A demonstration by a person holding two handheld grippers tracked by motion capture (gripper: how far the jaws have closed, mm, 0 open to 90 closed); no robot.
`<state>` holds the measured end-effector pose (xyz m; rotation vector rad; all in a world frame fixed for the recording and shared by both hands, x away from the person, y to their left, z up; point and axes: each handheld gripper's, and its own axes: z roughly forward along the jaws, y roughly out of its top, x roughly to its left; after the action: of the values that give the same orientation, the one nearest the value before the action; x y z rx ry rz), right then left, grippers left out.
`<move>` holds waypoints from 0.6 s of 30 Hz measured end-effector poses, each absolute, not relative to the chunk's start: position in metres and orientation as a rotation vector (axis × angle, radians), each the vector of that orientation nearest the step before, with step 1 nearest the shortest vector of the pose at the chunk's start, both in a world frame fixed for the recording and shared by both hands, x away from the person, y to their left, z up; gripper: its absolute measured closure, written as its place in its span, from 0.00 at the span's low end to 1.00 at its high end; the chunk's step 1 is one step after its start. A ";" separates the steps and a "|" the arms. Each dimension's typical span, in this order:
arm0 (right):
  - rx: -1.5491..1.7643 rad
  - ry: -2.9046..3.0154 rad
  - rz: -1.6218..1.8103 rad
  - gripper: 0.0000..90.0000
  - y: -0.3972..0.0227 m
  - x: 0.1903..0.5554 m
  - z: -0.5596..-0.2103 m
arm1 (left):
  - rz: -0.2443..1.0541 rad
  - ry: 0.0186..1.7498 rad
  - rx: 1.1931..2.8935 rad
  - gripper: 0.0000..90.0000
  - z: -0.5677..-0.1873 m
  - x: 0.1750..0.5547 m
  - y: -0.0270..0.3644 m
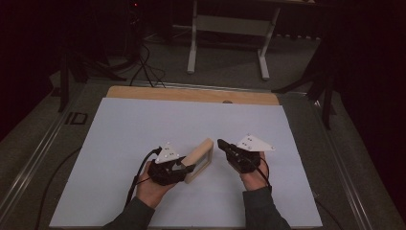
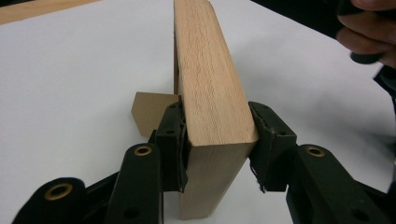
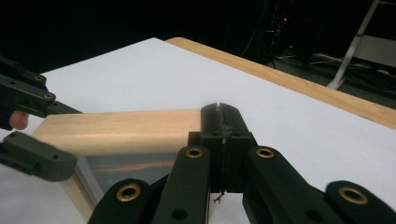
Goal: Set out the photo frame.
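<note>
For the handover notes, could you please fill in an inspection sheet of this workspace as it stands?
Surface: white sheet laid over a wooden table.
Job's things: wooden picture frame standing upright on the sheet; its back stand shows in the left gripper view.
Clutter: nothing seen.
Grippers: left gripper shut on the frame's near end, pads on both faces. Right gripper shut with nothing between its jaws, tip beside the frame's far end; whether it touches the frame cannot be told.
Cables: black cable trailing from the left gripper; more cables on the floor beyond the table.
Surroundings: dark room, white desk legs behind.
</note>
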<state>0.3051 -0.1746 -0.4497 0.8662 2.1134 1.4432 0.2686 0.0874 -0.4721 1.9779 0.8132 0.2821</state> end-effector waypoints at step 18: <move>0.869 2.143 1.412 1.00 -0.159 0.313 -0.461 | 0.241 0.655 2.033 0.67 -0.473 0.260 0.078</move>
<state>0.3134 -0.1587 -0.4609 0.8694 2.1435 1.4123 0.2598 0.0783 -0.4725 2.0331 0.6547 0.2409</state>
